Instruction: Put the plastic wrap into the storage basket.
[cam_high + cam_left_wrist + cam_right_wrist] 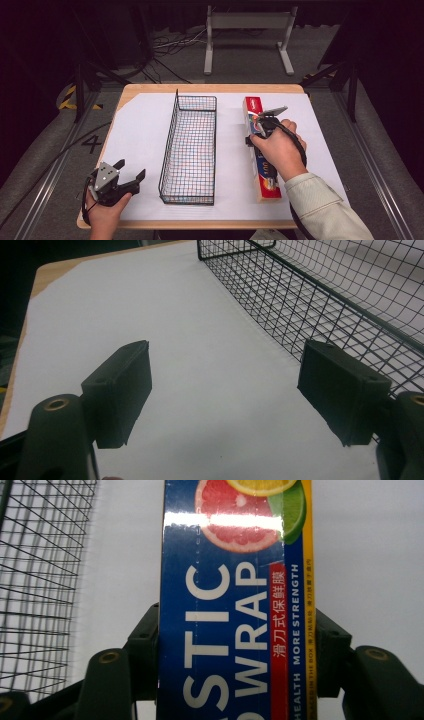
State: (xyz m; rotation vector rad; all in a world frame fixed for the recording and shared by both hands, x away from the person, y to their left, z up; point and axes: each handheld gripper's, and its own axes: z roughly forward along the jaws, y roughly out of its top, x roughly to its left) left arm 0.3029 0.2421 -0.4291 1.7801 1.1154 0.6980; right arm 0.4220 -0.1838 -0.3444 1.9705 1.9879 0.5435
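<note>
A long blue box of plastic wrap [268, 181] lies lengthwise at the right of the white-covered table [140, 130]. My right gripper [264, 126] is clamped across its middle, and the hand covers much of the box. In the right gripper view both jaws press the box's [225, 580] long sides, so the gripper [232, 650] is shut on it. An empty black wire basket [170, 145] stands in the middle of the table. At the front left corner my left gripper [131, 169] is held open, its jaws wide apart over bare white sheet [225, 390].
The basket's long wire wall [310, 305] runs just right of the left gripper's right jaw, and the basket [40, 580] also stands left of the box. Beyond the table's far edge there is a grey metal frame [247, 30] and cables on the floor.
</note>
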